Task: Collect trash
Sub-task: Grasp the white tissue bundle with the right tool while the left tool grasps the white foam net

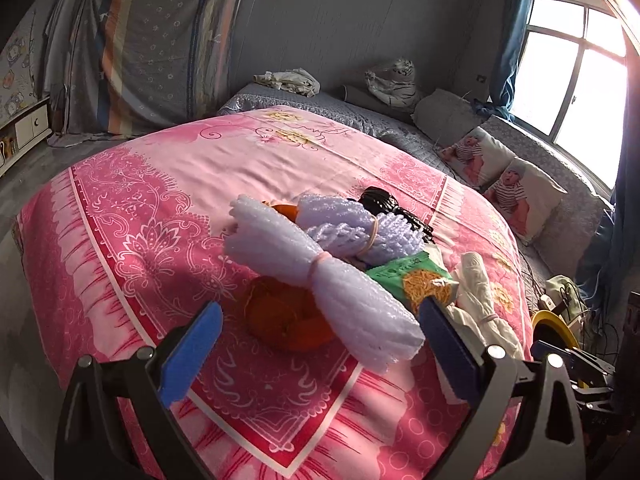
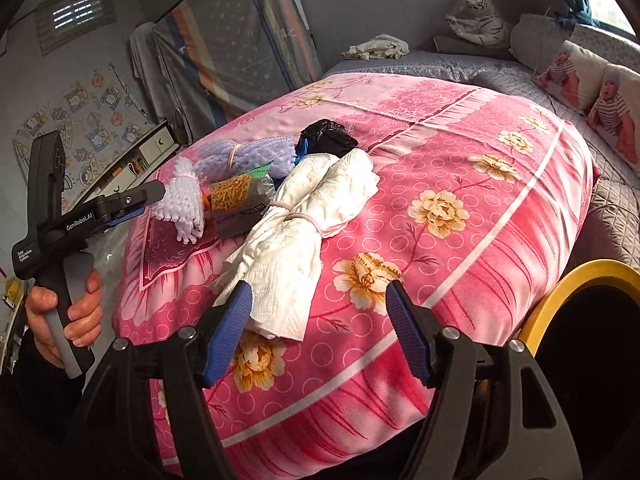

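Note:
Trash lies in a pile on a pink quilt [image 1: 140,208]. A white foam-net bundle [image 1: 340,288] tied with a rubber band lies between my open left gripper's [image 1: 320,340] blue pads, over orange peel [image 1: 284,316]. Behind it are a purple foam-net bundle [image 1: 360,228], a green snack packet [image 1: 416,276] and a black bag [image 1: 380,200]. A white paper bundle [image 2: 304,224] lies just ahead of my open right gripper [image 2: 320,328], its near end by the left pad. The left gripper [image 2: 120,208] shows in the right wrist view beside the foam net [image 2: 180,204].
A yellow-rimmed bin [image 2: 580,320] stands at the quilt's right edge, also in the left wrist view [image 1: 556,328]. Baby-print pillows [image 1: 500,176] and a plush tiger [image 1: 392,80] lie on the grey bed behind. A window [image 1: 572,76] is at right, a cabinet [image 1: 24,132] at left.

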Demonstrator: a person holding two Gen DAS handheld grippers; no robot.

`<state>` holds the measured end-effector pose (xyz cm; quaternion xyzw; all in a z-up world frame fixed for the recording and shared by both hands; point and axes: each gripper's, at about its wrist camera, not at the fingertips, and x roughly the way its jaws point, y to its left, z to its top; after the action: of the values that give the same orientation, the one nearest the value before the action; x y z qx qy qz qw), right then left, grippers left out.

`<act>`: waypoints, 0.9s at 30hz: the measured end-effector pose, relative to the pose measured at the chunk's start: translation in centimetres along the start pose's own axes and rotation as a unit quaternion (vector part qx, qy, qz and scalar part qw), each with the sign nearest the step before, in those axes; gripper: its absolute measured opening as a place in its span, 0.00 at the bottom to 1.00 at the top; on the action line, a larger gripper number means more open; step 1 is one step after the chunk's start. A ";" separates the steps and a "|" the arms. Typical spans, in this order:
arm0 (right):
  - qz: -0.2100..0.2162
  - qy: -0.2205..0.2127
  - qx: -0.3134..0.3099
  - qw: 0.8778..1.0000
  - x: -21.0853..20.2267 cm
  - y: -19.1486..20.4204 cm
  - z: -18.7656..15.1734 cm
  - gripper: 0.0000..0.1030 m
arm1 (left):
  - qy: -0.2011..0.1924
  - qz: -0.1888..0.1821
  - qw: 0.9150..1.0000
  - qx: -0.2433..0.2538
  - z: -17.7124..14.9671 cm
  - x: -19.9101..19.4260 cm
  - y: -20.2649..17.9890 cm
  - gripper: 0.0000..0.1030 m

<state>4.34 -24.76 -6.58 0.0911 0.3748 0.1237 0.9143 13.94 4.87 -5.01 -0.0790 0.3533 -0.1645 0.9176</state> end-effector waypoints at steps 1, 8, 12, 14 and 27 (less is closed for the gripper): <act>0.003 0.003 0.002 1.000 0.2 0.0 0.0 0.64 | 0.002 -0.001 1.000 -0.001 0.0 0.3 -0.1 0.92; 0.036 0.009 0.007 0.999 0.3 0.4 0.2 0.64 | 0.017 -0.017 1.000 -0.017 0.5 1.5 -0.4 0.92; 0.056 0.020 0.009 0.998 0.8 0.7 0.2 0.64 | 0.013 -0.025 0.999 -0.025 1.4 1.9 -0.5 0.92; 0.056 0.020 0.003 0.998 0.9 1.1 0.2 0.65 | 0.013 -0.019 1.000 -0.019 1.8 2.4 -0.6 0.92; 0.053 0.043 -0.012 0.998 3.4 1.7 0.0 0.54 | 0.030 -0.014 0.999 -0.031 1.9 5.3 0.6 0.69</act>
<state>6.47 -22.13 -8.41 0.0946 0.4074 0.1797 0.8904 19.01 3.61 -7.05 -0.1073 0.3848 -0.1692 0.9010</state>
